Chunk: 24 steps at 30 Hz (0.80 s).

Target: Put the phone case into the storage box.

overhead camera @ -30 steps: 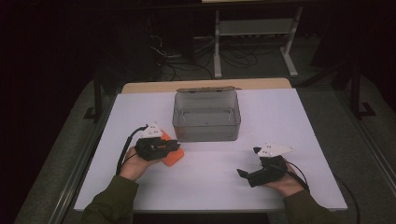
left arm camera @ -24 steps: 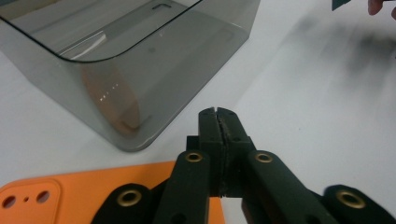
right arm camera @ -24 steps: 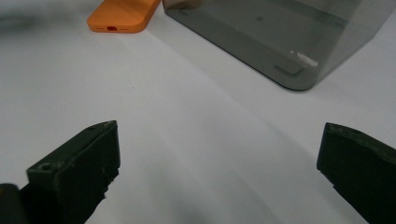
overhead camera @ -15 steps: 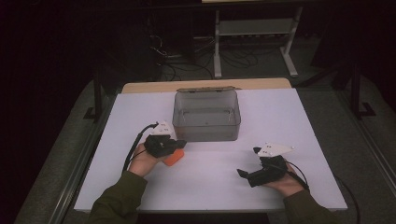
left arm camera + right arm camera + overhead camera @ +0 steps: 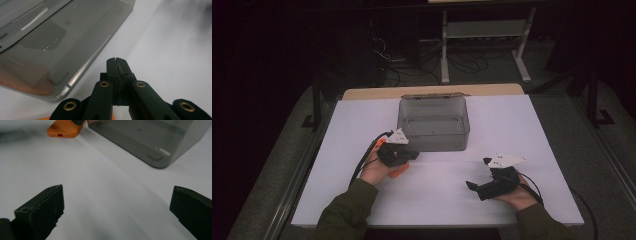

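A translucent grey box (image 5: pixel 434 141) without a lid stands at the middle back of the white table (image 5: pixel 522 125). My left gripper (image 5: pixel 414 154) hovers just in front of the box's front left corner. Its jaws are shut with nothing between them, as the left gripper view (image 5: pixel 117 62) shows beside the box wall (image 5: pixel 62 42). An orange block (image 5: pixel 397 173) lies on the table under that hand; whether the hand touches it I cannot tell. My right gripper (image 5: pixel 469 186) rests low at the front right, open and empty (image 5: pixel 117 195), and points toward the box (image 5: pixel 150 142) and the orange block (image 5: pixel 65 128).
Bare white table surface stretches between the two hands and to the right of the box. A wooden strip (image 5: pixel 432 91) edges the table's far side. Beyond it stand a metal rack (image 5: pixel 484 35) and cables on a dark floor.
My left hand has slid to the right and slightly down, closer to the box's front corner. The right hand and the box have stayed where they were.
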{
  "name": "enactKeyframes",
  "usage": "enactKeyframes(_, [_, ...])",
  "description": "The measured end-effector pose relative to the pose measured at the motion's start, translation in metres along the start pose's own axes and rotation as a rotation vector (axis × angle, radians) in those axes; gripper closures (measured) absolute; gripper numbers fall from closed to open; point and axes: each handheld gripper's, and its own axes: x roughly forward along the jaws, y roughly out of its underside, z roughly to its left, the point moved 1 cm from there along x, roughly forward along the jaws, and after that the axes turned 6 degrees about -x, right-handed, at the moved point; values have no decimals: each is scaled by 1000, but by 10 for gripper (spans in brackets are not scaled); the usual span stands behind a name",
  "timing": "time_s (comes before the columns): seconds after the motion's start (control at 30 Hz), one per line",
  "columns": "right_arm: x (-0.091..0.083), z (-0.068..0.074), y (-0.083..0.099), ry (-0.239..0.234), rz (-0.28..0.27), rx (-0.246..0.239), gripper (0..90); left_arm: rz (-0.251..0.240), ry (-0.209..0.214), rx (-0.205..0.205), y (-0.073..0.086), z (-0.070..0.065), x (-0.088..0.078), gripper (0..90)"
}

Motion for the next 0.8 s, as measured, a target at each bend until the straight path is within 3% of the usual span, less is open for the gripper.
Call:
enactKeyframes(0.5, [0,0,0,-2,2,-5,0,61,-33,2,6,6,14,898])
enactKeyframes(0.8, [0,0,0,-2,3,-4,0,98,-61,-16,10,10,16,898])
